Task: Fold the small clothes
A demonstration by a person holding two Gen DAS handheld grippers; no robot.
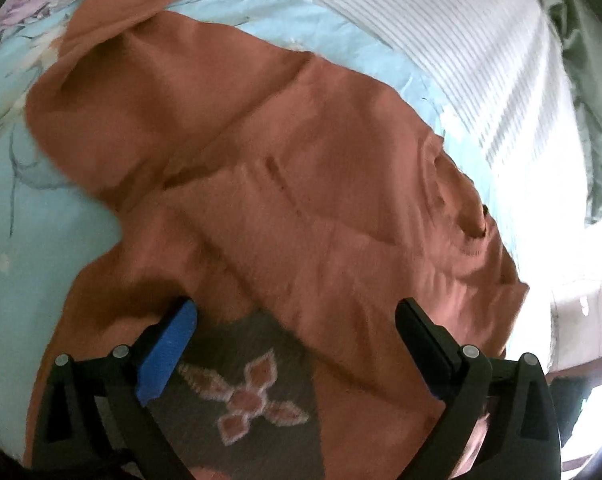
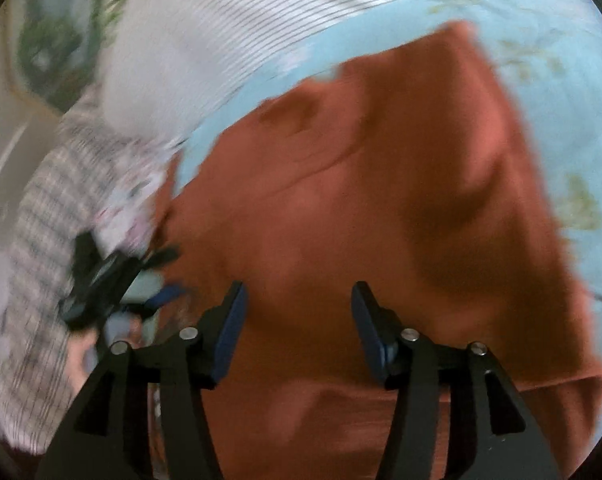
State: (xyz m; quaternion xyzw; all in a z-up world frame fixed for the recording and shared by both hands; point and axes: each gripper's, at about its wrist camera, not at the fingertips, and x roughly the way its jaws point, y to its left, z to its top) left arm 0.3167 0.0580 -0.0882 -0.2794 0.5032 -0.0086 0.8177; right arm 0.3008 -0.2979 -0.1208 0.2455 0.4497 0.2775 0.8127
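One rust-orange knitted garment (image 1: 285, 168) lay spread across the light-blue floral bedsheet (image 1: 33, 216), filling the centre of both wrist views, and as I judged it the fold was only partly made. In the left wrist view a sleeve-like flap ran toward the upper left of the frame, creases crossed the middle, and a grey panel with a pale four-petal motif (image 1: 249, 396) showed at the bottom centre between my tool's fingers. From these views I could not tell which layers were already doubled over; the outline was uneven, so squaring and at least one more fold appeared to remain.

My left gripper (image 1: 297, 344) hovered over the near edge with its fingers spread wide, nothing pinched between them. My right gripper (image 2: 297, 332) had its fingers parted over the orange cloth, the pads clear of it as far as I could see, holding nothing.

Beyond the garment, a white cloth with thin dark stripes (image 1: 441, 40) lay along the upper right of the left view, touching or just beside the sheet's far edge. In the right view, at the left of the frame, a person's checked sleeve (image 2: 41, 248) and the other black tool (image 2: 101, 284) appeared blurred, near the garment's edge. Nothing else lay on the orange fabric; the striped cloth crowded the far side.
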